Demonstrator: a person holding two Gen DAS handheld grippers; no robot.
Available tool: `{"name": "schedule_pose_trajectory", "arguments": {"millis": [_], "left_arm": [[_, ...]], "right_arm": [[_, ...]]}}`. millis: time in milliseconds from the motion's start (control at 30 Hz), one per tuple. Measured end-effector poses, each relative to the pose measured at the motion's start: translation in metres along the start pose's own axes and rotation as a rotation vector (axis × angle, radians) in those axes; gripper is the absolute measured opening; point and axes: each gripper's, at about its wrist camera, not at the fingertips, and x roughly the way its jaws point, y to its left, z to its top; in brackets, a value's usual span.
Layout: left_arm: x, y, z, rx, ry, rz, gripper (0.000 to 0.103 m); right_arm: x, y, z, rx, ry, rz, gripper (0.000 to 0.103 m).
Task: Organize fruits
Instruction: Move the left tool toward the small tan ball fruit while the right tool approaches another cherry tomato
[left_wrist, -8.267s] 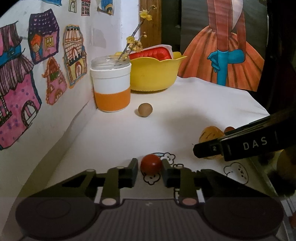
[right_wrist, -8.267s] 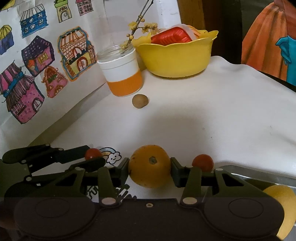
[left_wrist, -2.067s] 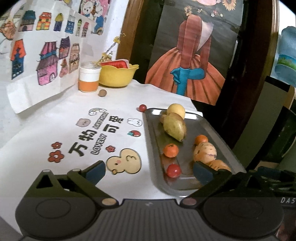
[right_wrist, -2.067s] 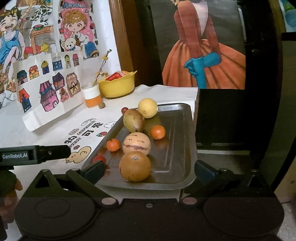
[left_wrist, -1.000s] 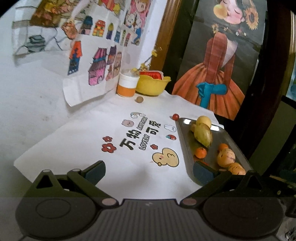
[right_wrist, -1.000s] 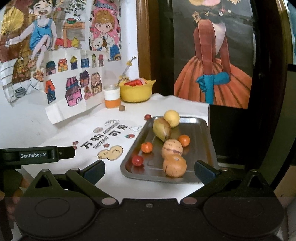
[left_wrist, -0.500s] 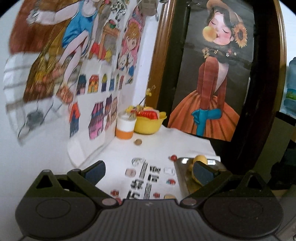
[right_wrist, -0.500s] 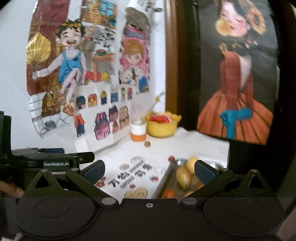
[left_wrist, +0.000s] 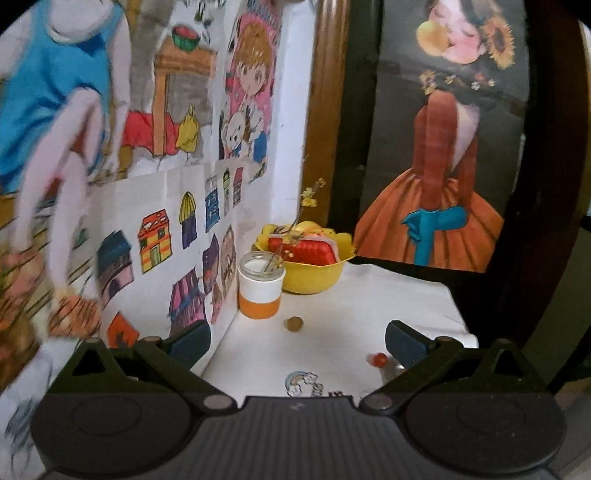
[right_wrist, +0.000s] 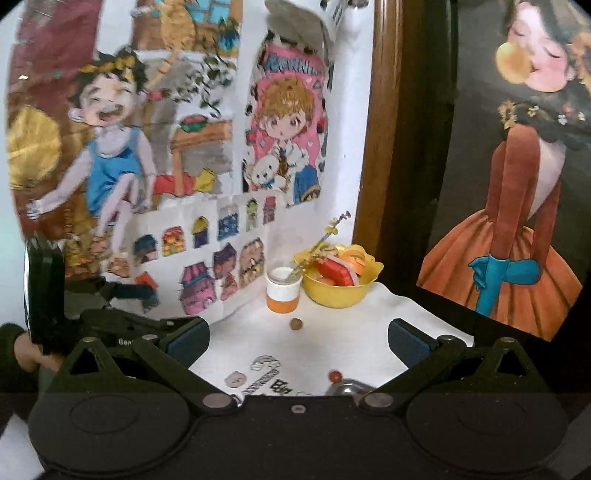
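Desk (left_wrist: 369, 306) under white cloth fills both views, drawings (right_wrist: 207, 184) papering the wall at its left edge. Yellow bowl (left_wrist: 310, 275) sits in the far left corner, orange-and-white jar (left_wrist: 260, 291) touching it. Left gripper (left_wrist: 297, 345) hangs spread wide, empty; right gripper (right_wrist: 298, 341) likewise! Brown nut (left_wrist: 293, 324) lies near the jar. Red cherry tomato (left_wrist: 378, 359) rests just beside the tray corner (right_wrist: 349, 388), outside it.
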Motion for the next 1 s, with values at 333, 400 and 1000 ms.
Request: {"name": "schedule_pose_trajectory", "arguments": {"millis": [333, 400, 1000], "left_arm": [[0.103, 0.009, -0.002, -0.034, 0.063, -0.009, 0.103], [0.124, 0.01, -0.007, -0.044, 0.076, -0.013, 0.103], [0.275, 0.009, -0.051, 0.058, 0.111, -0.012, 0.103]], "right_arm": [[0.107, -0.012, -0.016, -0.082, 0.104, 0.076, 0.102], [0.13, -0.016, -0.026, -0.074, 0.117, 0.086, 0.102], [0.295, -0.06, -0.111, -0.065, 0.291, 0.103, 0.097]]}}
